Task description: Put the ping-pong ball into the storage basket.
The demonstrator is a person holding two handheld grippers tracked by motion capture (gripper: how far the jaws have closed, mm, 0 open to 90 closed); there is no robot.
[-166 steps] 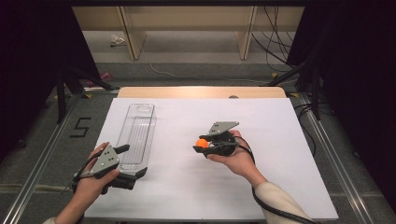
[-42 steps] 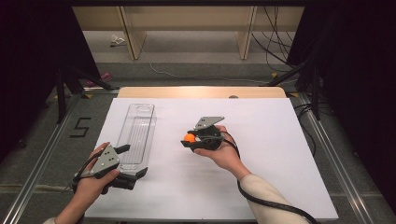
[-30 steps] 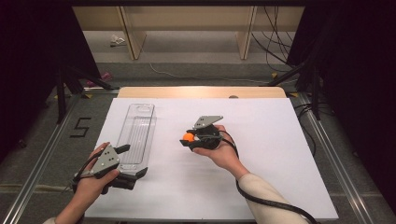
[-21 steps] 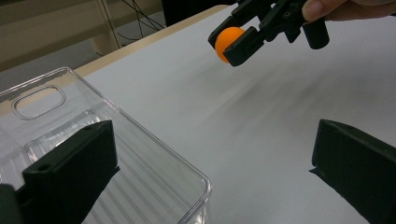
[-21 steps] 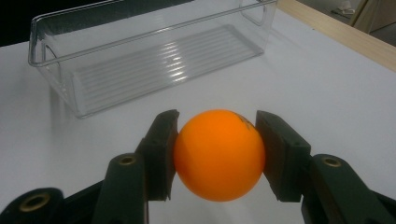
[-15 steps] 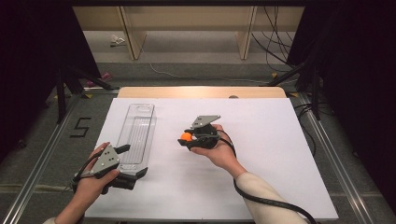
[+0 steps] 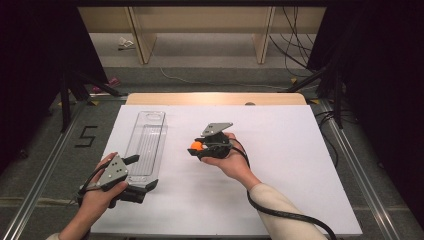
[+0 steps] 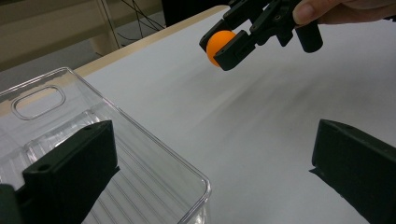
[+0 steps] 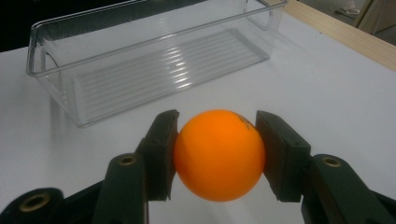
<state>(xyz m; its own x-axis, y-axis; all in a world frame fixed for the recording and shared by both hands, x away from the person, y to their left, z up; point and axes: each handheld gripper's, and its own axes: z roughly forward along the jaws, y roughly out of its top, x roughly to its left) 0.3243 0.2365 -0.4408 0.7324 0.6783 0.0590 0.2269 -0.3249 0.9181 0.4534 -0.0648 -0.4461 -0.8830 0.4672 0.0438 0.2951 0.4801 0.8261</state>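
An orange ball (image 7: 196,145) sits between the jaws of my right gripper (image 7: 197,149), which is shut on it and held above the white table, to the right of a clear plastic bin (image 7: 145,145). In the right gripper view both pads press the ball (image 9: 218,154), and the bin (image 9: 140,46) lies empty beyond it. My left gripper (image 7: 142,174) rests at the bin's near end with its jaws wide apart. In the left gripper view the bin's corner (image 8: 140,130) lies between those jaws, and the ball (image 8: 218,43) hangs farther off.
A white sheet (image 7: 290,165) covers the table, with a wooden strip (image 7: 215,98) along its far edge. The right gripper's cable (image 7: 280,212) trails along the forearm. A "5" mark (image 7: 86,136) is on the floor at the left.
My right gripper has carried the ball leftward, closer to the bin. The left hand and the bin have stayed where they were.
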